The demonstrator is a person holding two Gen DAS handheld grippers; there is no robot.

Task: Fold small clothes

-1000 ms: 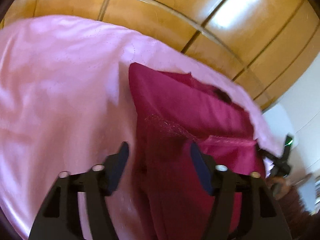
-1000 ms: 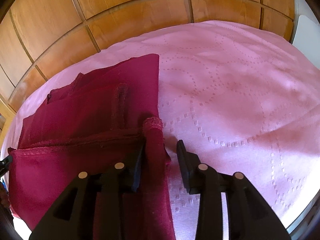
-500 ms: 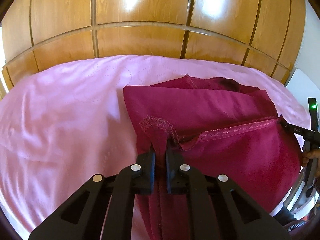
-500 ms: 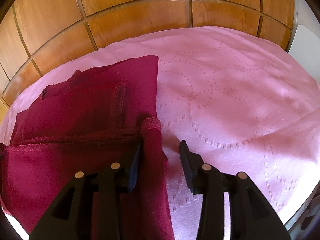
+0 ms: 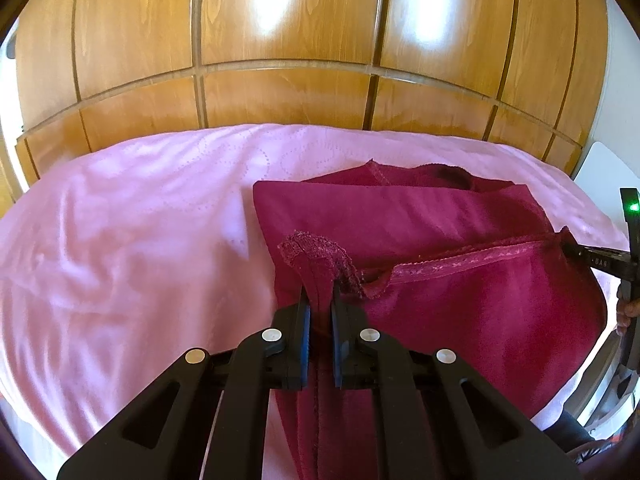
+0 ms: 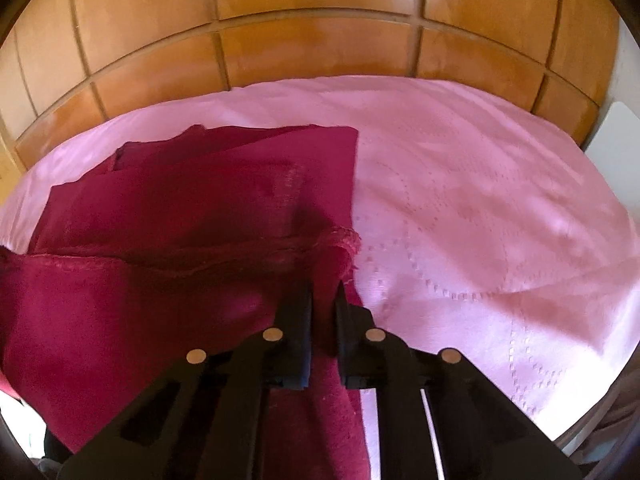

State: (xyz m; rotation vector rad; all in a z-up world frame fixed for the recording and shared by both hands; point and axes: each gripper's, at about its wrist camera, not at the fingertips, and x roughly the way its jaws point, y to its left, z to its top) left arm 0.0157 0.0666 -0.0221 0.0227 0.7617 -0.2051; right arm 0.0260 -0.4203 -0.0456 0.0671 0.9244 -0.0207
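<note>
A dark red garment [image 5: 420, 232] lies partly folded on a pink bedspread [image 5: 128, 232]. My left gripper [image 5: 319, 296] is shut on its near left corner, where a lace-trimmed hem bunches up. My right gripper [image 6: 324, 292] is shut on the near right corner of the same garment [image 6: 192, 208]. The hem runs taut between the two corners, lifted a little off the bed. The right gripper also shows at the right edge of the left wrist view [image 5: 588, 258], holding the hem's end.
The pink bedspread [image 6: 480, 208] spreads wide to the right of the garment and to its left in the left wrist view. A wooden panelled wardrobe [image 5: 320, 40] stands behind the bed. A white surface [image 6: 620, 136] shows at the far right edge.
Both grippers have closed on the garment's near corners: the left shut about half a second ago, the right just now. The near hem has lifted and pulled taut.
</note>
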